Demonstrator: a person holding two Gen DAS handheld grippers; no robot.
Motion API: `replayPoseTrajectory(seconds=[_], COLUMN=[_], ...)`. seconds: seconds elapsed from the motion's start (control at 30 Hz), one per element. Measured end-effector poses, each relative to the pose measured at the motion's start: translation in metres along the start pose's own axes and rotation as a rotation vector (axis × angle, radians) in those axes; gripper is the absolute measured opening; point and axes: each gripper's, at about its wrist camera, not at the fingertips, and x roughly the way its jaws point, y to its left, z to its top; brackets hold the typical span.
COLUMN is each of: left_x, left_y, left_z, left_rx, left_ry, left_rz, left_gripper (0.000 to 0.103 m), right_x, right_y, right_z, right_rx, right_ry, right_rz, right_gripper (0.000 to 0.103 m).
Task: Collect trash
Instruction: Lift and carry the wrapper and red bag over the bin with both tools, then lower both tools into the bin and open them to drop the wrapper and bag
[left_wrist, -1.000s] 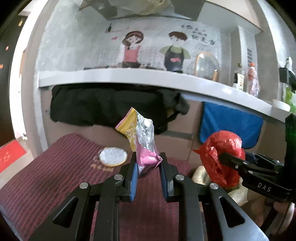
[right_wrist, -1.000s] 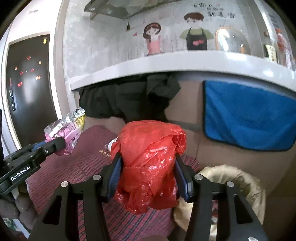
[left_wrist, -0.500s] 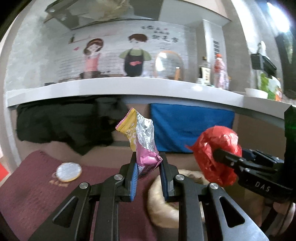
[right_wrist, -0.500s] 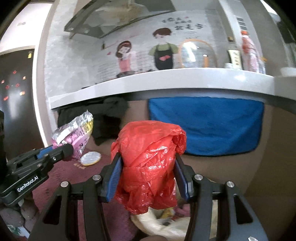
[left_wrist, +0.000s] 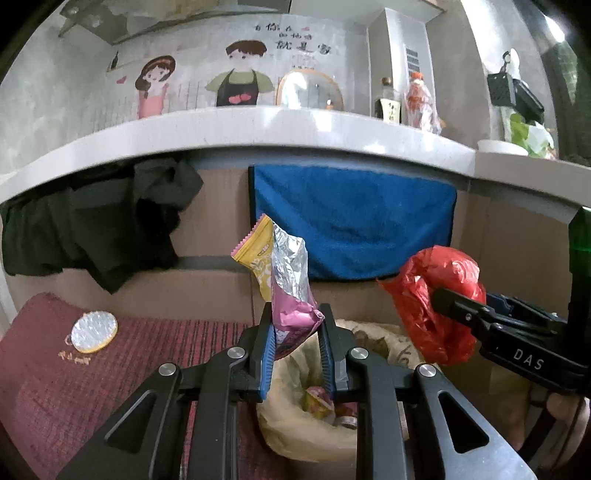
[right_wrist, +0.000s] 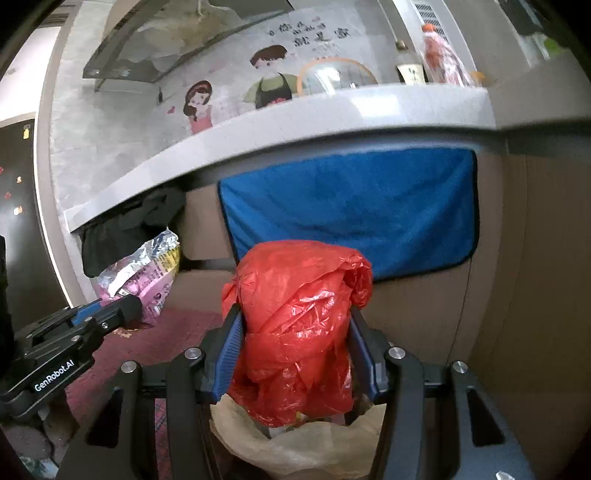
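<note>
My left gripper (left_wrist: 295, 347) is shut on a pink, silver and yellow snack wrapper (left_wrist: 286, 284) that stands up between its blue pads. My right gripper (right_wrist: 295, 347) is shut on a crumpled red plastic bag (right_wrist: 295, 332). Both hang just above a beige trash bag (left_wrist: 306, 428) whose open mouth holds several scraps. From the left wrist the red plastic bag (left_wrist: 436, 299) and the right gripper (left_wrist: 443, 295) show at the right. From the right wrist the snack wrapper (right_wrist: 144, 277) and the left gripper (right_wrist: 125, 310) show at the left, and the beige trash bag (right_wrist: 295, 450) lies below.
A dark red woven mat (left_wrist: 92, 369) lies at the left with a round white disc (left_wrist: 94, 332) on it. Behind are cardboard walls, a blue towel (left_wrist: 351, 229), black clothes (left_wrist: 92, 229) and a grey counter edge (left_wrist: 258, 129) overhead with bottles on it.
Both grippers have swept to the right, from over the red mat to above the beige trash bag. Each keeps its hold; the white disc now sits far left.
</note>
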Motion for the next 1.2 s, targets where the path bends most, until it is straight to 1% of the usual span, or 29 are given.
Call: replayPoseTrajectory(seconds=[0.33, 0.43, 0.6, 1.03, 1.2], left_x=[0.033, 0.038, 0.041, 0.061, 0.075], left_y=[0.003, 0.005, 0.005, 0.001, 0.002], left_z=[-0.020, -0.023, -0.025, -0.032, -0.035], left_rx=[-0.026, -0.036, -0.037, -0.032, -0.045], left_ry=[0.078, 0.086, 0.078, 0.117, 0.151], left_rz=[0.016, 0.024, 0.035, 0.022, -0.002], left_gripper=[0.022, 0.022, 0.022, 0.022, 0.022], right_x=[0.028, 0.033, 0.040, 0.056, 0.065], right_y=[-0.017, -0.020, -0.021, -0.027, -0.030], right_z=[-0.018, -0.021, -0.025, -0.034, -0.036], right_rx=[0.043, 0.052, 0.059, 0.059, 0.069], right_ry=[0.059, 0.067, 0.073, 0.110, 0.129], right_rz=[0.009, 0.011, 0.019, -0.003, -0.008], right_gripper=[0.050, 0.050, 0.050, 0.050, 0.051])
